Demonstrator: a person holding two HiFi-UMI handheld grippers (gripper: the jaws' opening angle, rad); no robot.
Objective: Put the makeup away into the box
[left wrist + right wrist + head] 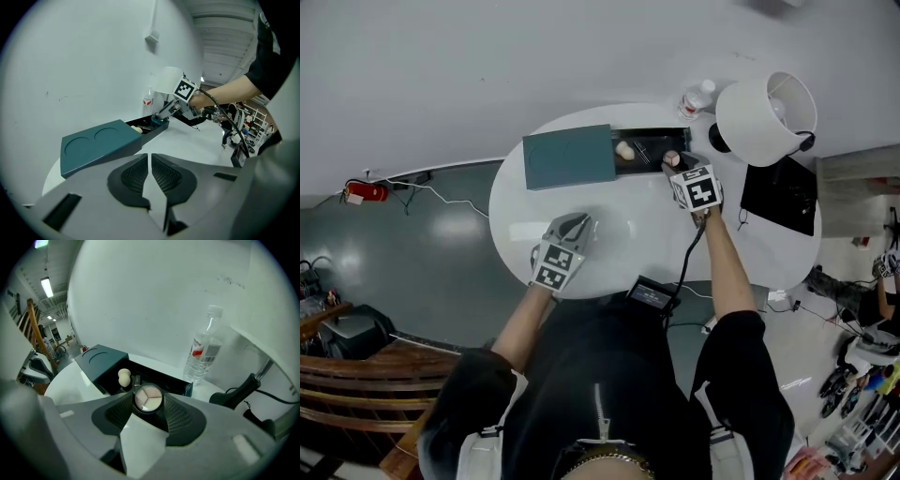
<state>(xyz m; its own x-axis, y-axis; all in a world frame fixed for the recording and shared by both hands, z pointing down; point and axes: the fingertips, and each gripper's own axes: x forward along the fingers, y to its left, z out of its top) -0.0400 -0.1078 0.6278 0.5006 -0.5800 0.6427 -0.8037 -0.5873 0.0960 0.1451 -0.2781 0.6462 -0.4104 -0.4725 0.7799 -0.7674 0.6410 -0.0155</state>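
Observation:
A teal box (569,157) lies at the back of the round white table (619,244), its dark drawer (649,150) slid out to the right. Inside the drawer are a beige makeup sponge (625,150) and a slim dark item. My right gripper (675,164) hovers over the drawer's right end, shut on a round compact (147,398) with three pale powder sections. In the right gripper view the sponge (123,377) and the drawer (161,379) sit just beyond the compact. My left gripper (578,225) rests low over the table's front left, shut and with nothing in it; the box (101,143) lies ahead of it.
A clear water bottle (204,352) stands just right of the drawer, by the wall. A white lamp shade (766,115) overhangs the table's back right, and a black pad (780,194) lies beyond that edge. A small black device (652,294) with a cable sits at the front edge.

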